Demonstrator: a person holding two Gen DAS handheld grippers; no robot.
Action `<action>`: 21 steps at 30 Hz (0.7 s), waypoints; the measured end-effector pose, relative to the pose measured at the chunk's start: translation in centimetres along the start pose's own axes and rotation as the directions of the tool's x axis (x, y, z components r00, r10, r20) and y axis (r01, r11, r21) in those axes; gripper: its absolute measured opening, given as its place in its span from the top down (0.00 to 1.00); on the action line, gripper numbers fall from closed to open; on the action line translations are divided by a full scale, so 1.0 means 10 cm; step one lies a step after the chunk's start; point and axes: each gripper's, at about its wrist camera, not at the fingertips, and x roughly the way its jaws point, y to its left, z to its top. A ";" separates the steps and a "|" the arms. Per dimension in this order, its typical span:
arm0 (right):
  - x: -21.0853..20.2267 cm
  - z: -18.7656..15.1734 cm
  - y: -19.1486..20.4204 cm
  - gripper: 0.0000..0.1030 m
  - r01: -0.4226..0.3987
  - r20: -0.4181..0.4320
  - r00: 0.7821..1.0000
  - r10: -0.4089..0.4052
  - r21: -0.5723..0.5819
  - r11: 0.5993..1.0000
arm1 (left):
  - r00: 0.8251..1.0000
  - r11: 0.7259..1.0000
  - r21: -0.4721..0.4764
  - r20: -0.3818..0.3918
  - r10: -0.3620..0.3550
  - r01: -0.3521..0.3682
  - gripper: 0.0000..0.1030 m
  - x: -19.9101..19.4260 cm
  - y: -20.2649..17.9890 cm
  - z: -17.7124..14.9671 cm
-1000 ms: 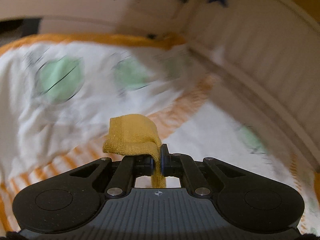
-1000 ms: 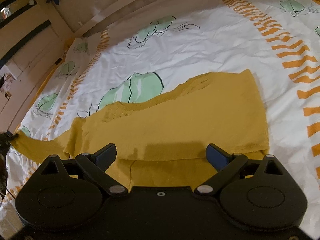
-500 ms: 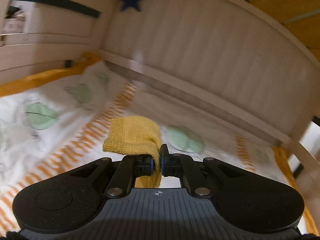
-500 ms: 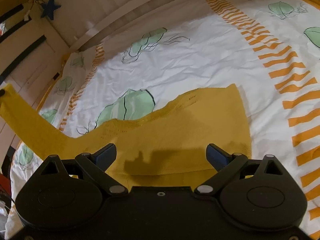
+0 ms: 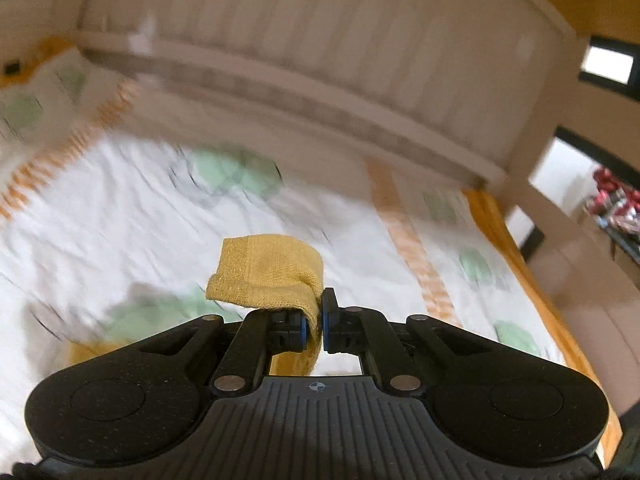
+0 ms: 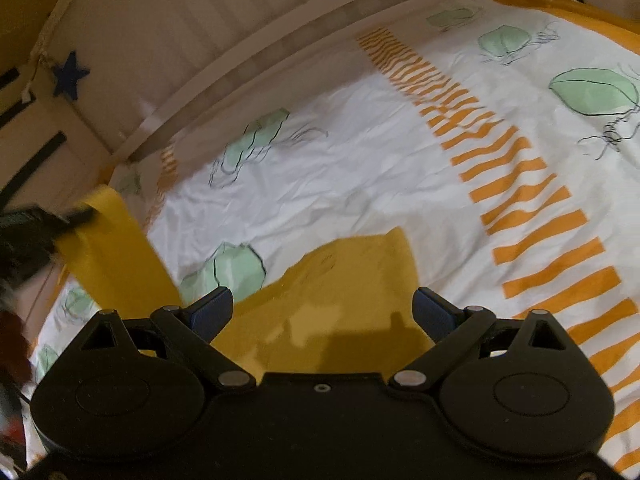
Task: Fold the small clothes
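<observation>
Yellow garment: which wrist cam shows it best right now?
Right wrist. It shows the yellow garment lying on the bedsheet, plus a raised strip at left held by the left gripper. The left wrist view shows only the small cuff end pinched in the left gripper, background blurred.

Black tongs (image 6: 323, 308); blue pads (image 6: 212, 306)

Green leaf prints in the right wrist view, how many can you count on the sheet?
8 at least: two far right, one top, one centre, one beside the yellow garment, three small ones at the left edge. Others may be hidden.
</observation>
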 end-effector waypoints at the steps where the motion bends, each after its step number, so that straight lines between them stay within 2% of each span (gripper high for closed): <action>1: -0.01 0.02 -0.02 0.06 0.003 0.007 1.000 -0.003 0.007 1.000 | 1.000 1.000 -0.003 -0.020 -0.005 0.005 0.94 0.08 -0.08 -0.09; 7: -0.07 0.10 -0.13 0.06 0.012 0.028 1.000 -0.013 0.038 0.999 | 0.991 0.999 0.037 -0.131 -0.011 0.016 0.93 0.56 -0.34 -0.51; 10: -0.09 0.13 -0.18 0.06 0.010 0.036 0.999 -0.012 0.059 0.998 | 0.987 0.998 0.047 -0.157 -0.027 0.035 0.91 0.62 -0.42 -0.61; 14: -0.13 0.17 -0.26 0.06 0.013 0.052 0.999 -0.018 0.081 0.997 | 0.980 0.994 0.071 -0.185 -0.073 0.087 0.69 0.72 -0.57 -0.68; 17: -0.17 0.20 -0.31 0.06 0.023 0.066 0.997 -0.029 0.095 0.995 | 0.973 0.988 0.080 -0.199 -0.114 0.132 0.67 0.70 -0.68 -0.68; 21: -0.19 0.21 -0.34 0.05 0.034 0.075 0.996 -0.041 0.103 0.994 | 0.969 0.981 0.094 -0.198 -0.150 0.171 0.54 0.61 -0.70 -0.66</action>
